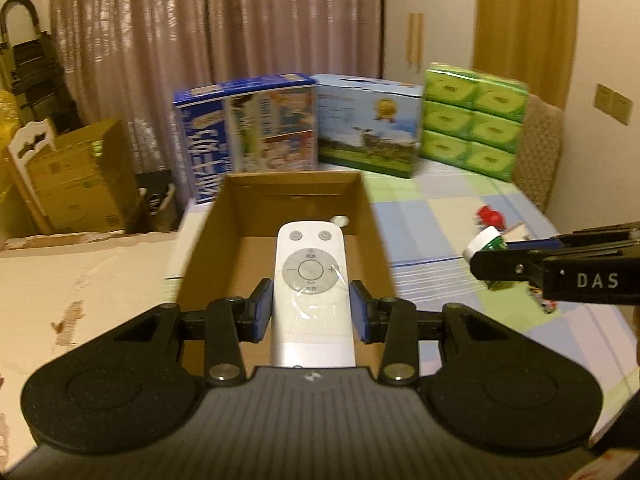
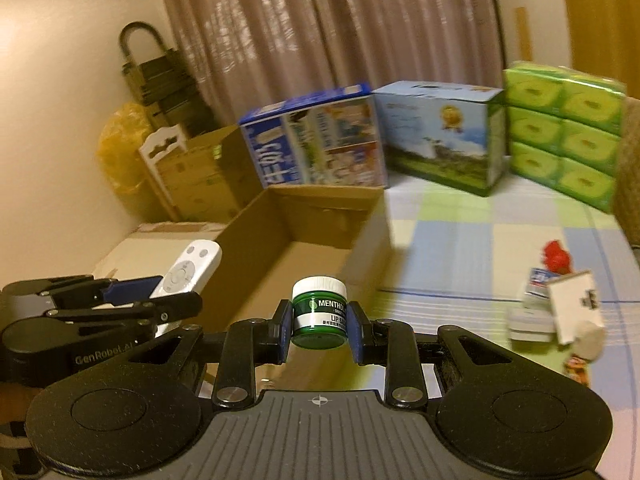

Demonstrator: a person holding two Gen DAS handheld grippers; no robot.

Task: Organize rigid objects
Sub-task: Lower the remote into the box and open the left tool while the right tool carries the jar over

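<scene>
The left wrist camera sits just behind the left tongs [image 1: 312,304] and looks forward and downward along them, close over the open cardboard box [image 1: 208,236] straight ahead. The right tongs [image 1: 486,266] poke in from its right edge.

The right wrist camera sits likewise behind the right tongs [image 2: 319,330], tilted downward, with the box [image 2: 256,240] ahead and to their left and the left tongs [image 2: 168,300] at its left edge.

Both views share the box, the checked surface [image 1: 440,216] [image 2: 460,248], the printed cartons [image 1: 368,128] [image 2: 440,136], green packs [image 1: 472,120] [image 2: 564,128] and curtain [image 1: 220,20] [image 2: 320,28] beyond.
</scene>
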